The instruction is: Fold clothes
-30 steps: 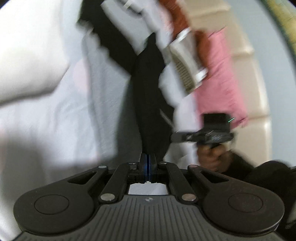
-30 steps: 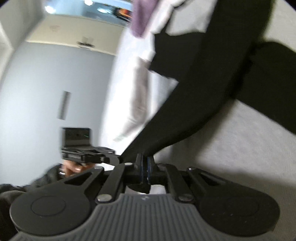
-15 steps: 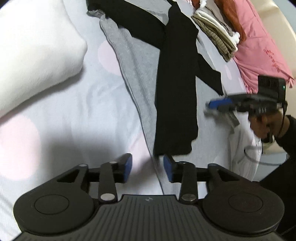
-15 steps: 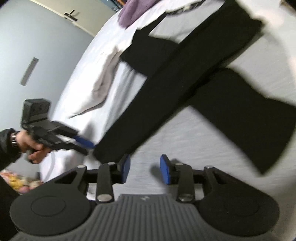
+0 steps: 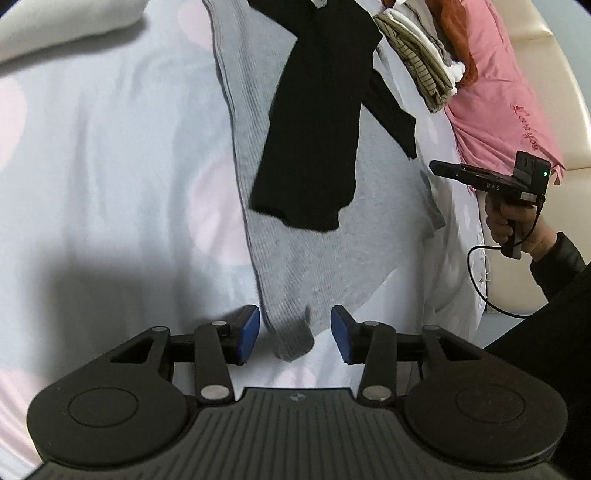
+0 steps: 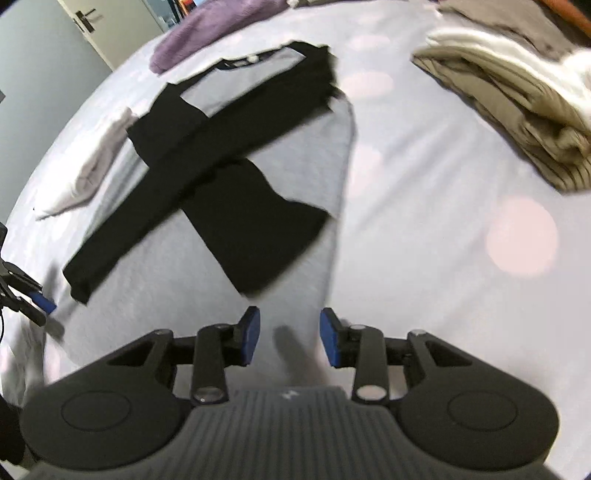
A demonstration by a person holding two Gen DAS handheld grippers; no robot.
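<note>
A grey shirt (image 5: 314,266) with black sleeves (image 5: 314,147) lies flat on the bed, the two sleeves crossed over its body. My left gripper (image 5: 295,334) hovers over one bottom corner of the hem; its jaws are opening and the grey corner shows between the pads without being pressed. In the right wrist view, the shirt (image 6: 155,295) and its sleeves (image 6: 258,229) spread ahead of my right gripper (image 6: 290,334), which stands open over the other end of the hem. The right gripper (image 5: 437,169) shows at the right edge, the left gripper (image 6: 40,306) at the far left.
A stack of folded clothes (image 5: 417,62) (image 6: 517,103) sits beside the shirt, with a pink garment (image 5: 498,92) behind it. A purple garment (image 6: 207,26) lies at the far end, a white cloth (image 6: 92,166) and a pillow (image 5: 55,29) to the sides. The sheet (image 6: 480,295) has pink dots.
Both grippers let go of the black sleeves, which now lie crossed on the shirt. Both opened and drew back to the bottom hem.
</note>
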